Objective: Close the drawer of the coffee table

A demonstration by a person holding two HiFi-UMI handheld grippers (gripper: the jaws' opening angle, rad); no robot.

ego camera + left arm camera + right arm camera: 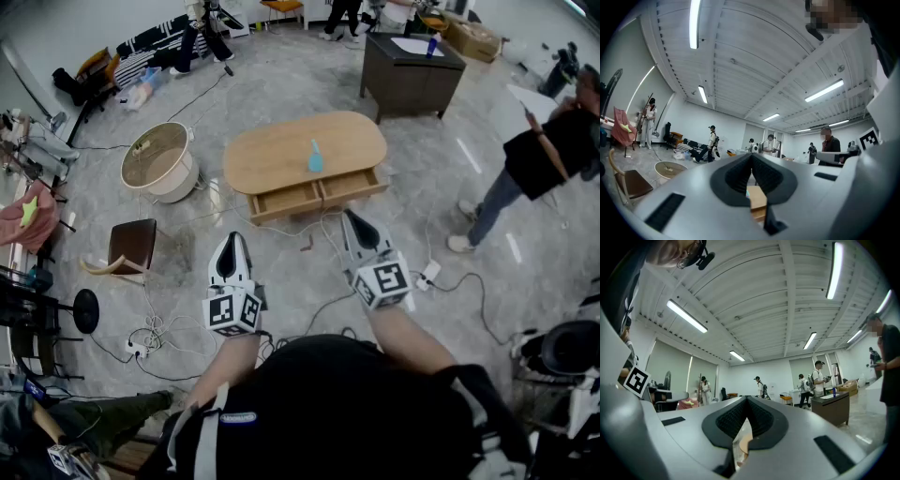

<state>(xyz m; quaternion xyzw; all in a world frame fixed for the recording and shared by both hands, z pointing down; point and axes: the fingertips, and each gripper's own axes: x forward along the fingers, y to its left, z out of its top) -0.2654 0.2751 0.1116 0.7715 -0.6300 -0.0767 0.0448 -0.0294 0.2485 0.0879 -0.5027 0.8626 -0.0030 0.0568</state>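
The left tongs and right tongs were both closed and empty, held level well short of the table. Its drawer stood open, facing them.

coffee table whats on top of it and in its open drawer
On the coffee table top stands one small teal object. The open drawer looks bare where visible; its back part is hidden under the tabletop.

Oval wooden coffee table mid-floor, wooden drawer out on its near side.
Small teal object on the worktop; round white tub to its left, dark square cabinet behind-right.
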